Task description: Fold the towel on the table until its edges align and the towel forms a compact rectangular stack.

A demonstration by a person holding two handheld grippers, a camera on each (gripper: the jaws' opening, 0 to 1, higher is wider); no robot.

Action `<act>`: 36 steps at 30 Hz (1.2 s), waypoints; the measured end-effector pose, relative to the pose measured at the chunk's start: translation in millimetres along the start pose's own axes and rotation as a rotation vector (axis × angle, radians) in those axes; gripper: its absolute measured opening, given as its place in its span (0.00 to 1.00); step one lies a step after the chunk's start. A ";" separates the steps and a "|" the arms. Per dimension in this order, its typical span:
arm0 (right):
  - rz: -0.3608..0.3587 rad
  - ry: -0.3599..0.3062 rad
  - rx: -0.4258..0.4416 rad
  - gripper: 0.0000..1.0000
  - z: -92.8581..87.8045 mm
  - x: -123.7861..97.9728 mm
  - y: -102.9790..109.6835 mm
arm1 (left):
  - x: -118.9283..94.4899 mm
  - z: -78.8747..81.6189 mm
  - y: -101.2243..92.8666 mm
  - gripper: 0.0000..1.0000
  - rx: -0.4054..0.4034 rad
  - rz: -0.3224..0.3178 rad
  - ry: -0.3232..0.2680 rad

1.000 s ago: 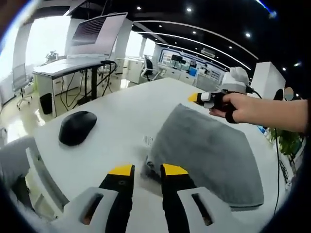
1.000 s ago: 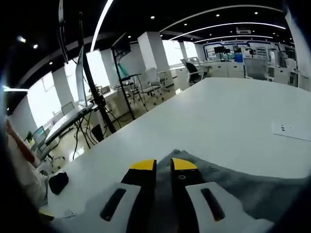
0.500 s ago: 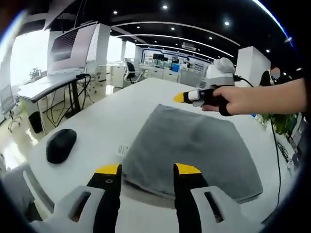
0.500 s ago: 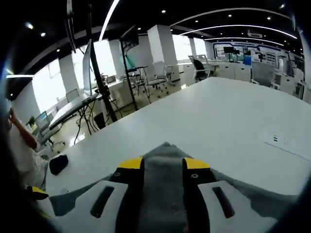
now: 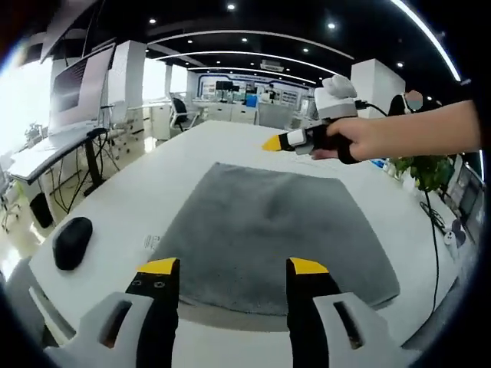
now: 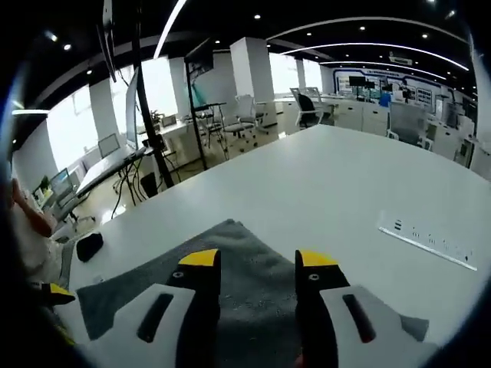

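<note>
Grey towel (image 5: 268, 230) lies flat at frame centre on white desk (image 5: 192, 153); black mouse (image 5: 71, 242) at left. Left hand-held gripper (image 5: 234, 265) released, jaws spread at towel's near edge. Right hand-held gripper (image 6: 257, 257) released above towel's far edge, upper right of left gripper view
</note>
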State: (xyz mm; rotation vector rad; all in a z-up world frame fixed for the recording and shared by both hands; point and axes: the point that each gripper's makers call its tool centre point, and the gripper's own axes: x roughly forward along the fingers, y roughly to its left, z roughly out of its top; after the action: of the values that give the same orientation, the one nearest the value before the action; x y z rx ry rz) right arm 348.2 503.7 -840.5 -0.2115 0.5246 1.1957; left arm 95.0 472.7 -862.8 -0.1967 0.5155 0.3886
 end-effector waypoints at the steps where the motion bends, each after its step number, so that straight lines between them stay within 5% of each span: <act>1: 0.001 0.003 -0.002 0.39 -0.6 -2.5 -1.1 | -0.2 0.8 -2.6 0.63 0.009 -0.008 0.000; 12: -0.009 0.042 -0.019 0.42 -12.9 -34.9 -21.5 | -4.8 -0.6 -54.4 0.78 0.081 -0.152 0.017; 25: -0.027 0.066 0.008 0.42 -31.3 -72.9 -50.6 | -6.2 -15.8 -132.1 0.78 0.180 -0.351 0.075; 36: -0.077 0.075 0.044 0.42 -44.9 -104.2 -90.2 | -11.2 -17.2 -180.2 0.74 0.228 -0.437 0.096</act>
State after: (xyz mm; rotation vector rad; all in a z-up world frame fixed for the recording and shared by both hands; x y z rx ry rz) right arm 391.6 365.4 -838.2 -0.2379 0.6024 1.1031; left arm 152.1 300.7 -856.3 -0.1033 0.5896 -0.1067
